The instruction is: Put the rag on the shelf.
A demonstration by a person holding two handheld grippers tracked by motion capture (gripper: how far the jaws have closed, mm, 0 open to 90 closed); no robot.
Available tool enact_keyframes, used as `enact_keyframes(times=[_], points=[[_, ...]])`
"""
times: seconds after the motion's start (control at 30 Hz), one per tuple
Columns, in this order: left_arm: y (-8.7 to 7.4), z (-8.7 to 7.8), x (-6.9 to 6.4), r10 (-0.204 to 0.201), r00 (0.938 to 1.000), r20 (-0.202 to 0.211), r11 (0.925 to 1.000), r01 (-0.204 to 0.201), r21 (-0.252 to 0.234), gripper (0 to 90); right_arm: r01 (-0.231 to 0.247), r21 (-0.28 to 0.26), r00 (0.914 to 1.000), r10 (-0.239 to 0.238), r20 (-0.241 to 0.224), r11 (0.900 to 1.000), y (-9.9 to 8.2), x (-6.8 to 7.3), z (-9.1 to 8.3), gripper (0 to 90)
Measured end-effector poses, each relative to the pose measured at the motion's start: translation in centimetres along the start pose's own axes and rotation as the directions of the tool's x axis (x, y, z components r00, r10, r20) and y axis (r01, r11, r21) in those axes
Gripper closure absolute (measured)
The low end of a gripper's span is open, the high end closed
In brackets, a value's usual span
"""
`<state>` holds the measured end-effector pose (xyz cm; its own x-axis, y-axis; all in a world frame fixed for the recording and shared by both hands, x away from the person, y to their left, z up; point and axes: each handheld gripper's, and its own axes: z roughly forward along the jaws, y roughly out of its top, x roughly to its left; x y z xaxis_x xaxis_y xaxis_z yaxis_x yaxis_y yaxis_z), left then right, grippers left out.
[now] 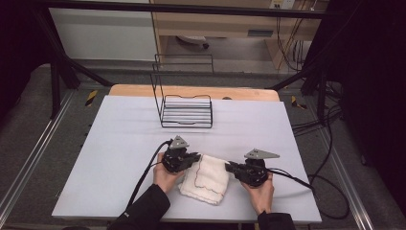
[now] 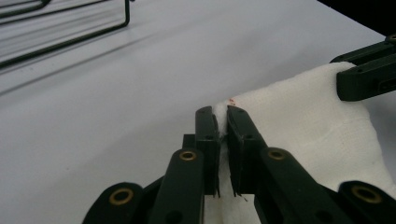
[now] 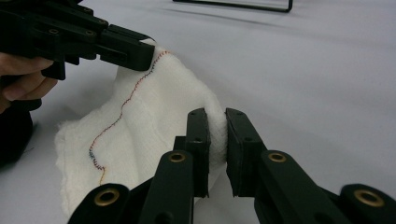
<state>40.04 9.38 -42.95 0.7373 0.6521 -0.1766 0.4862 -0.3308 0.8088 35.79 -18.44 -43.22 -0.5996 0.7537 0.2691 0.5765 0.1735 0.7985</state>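
Note:
A white towel [image 1: 207,178] with coloured edge stitching lies folded on the grey table [image 1: 119,143] near the front. My left gripper [image 1: 197,156] is shut on its far left corner [image 2: 223,109]. At the towel's far right corner [image 3: 215,122], my right gripper [image 1: 228,166] is shut on the cloth. Both corners are pinched between the black jaws and lifted slightly off the table, with the towel [image 3: 140,126] hanging between them. The right gripper's jaws [image 2: 364,70] show at the far right of the left gripper view. In the right gripper view the left gripper [image 3: 140,56] holds the stitched corner.
A black wire rack [image 1: 184,103] stands upright at the middle back of the table. The table's wooden edge [image 1: 191,91] runs behind it. Cables [image 1: 311,184] trail from both grippers toward the front and right.

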Motion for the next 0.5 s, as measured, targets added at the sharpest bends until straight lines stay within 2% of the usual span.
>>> enact_keyframes(times=[0.13,0.3,0.5], points=[[-0.1,-0.8,-0.3,0.004,0.9999,-0.013,0.9993,-0.005,-0.037,83.4,0.039,-0.036,0.9992,-0.039,-0.006,0.9986,0.3,0.4,-0.4,80.5],[0.0,-1.6,-0.5,-0.003,1.0000,-0.003,0.9969,0.002,-0.078,83.4,0.051,-0.066,0.9987,-0.052,-0.003,0.9965,0.6,0.7,-0.8,80.5],[0.2,-2.6,-0.8,0.003,0.9999,-0.016,0.9922,-0.005,-0.124,83.4,0.082,-0.099,0.9966,-0.082,-0.001,0.9917,1.0,1.1,-1.2,80.5]])
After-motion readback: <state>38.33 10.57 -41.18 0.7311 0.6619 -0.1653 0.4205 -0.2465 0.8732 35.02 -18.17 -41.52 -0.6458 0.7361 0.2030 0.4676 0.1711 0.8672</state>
